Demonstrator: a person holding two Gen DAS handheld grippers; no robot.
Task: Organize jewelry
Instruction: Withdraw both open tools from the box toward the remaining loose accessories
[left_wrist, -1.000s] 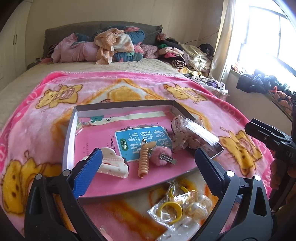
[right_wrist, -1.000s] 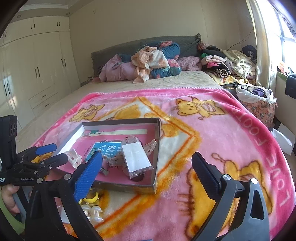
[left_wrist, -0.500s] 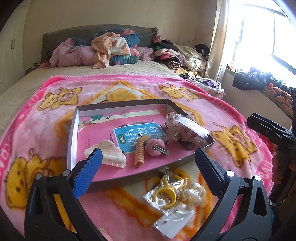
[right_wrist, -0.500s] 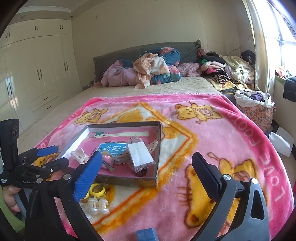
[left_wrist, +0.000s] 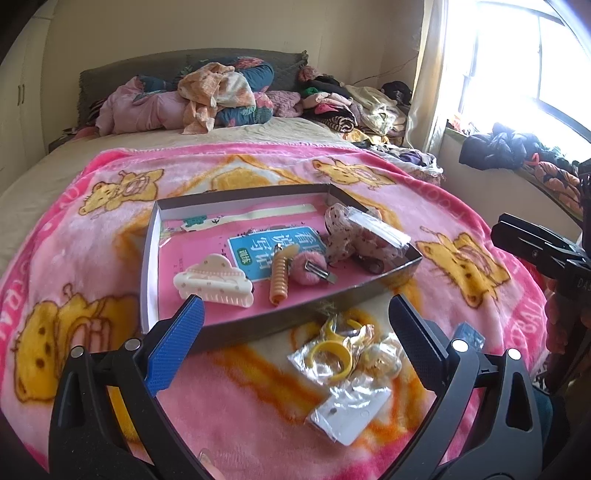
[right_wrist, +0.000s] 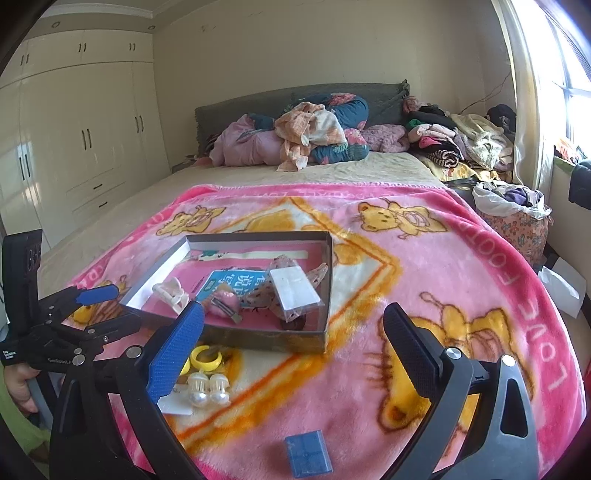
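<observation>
Jewelry packets (left_wrist: 341, 363) lie just outside tray rim (left_wrist: 295, 317) — both grippers' fingers wide (empty).

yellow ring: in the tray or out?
Out. The yellow ring lies in clear wrap on the blanket, just outside the tray near wall.

L gripper (left_wrist: 295, 325) fingers wide apart above bagged yellow rings (left_wrist: 332, 356), prob. earrings too.
</observation>
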